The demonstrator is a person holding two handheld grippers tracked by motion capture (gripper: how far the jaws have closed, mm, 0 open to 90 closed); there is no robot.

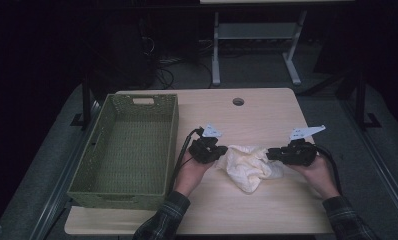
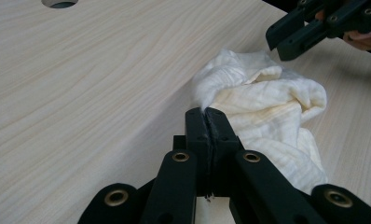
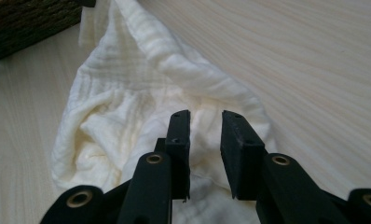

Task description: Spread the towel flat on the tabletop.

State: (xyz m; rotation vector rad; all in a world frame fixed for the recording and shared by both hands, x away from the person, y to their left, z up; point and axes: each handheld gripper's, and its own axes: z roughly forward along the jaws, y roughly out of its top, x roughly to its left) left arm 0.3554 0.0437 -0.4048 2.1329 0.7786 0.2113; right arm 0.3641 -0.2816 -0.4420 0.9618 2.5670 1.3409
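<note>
A crumpled cream cloth (image 1: 247, 167) lies on the wooden table (image 1: 267, 115) between the two hand-held grippers. My left gripper (image 1: 222, 150) is at the cloth's left edge; in the left gripper view its jaws (image 2: 207, 114) are pressed together on a pinch of the cloth (image 2: 267, 98). My right gripper (image 1: 271, 154) is at the cloth's right edge. In the right gripper view it (image 3: 205, 126) stands open, a clear gap between the jaws, over the cloth (image 3: 127, 116) without pressing it. The right gripper (image 2: 286, 42) also appears beyond the cloth in the left gripper view.
A green woven basket (image 1: 172, 145) with nothing in it takes up the table's left side, and its corner (image 3: 25, 23) is close to the cloth. A round cable hole (image 1: 238, 101) sits near the far edge. Bare wood lies behind and in front of the cloth.
</note>
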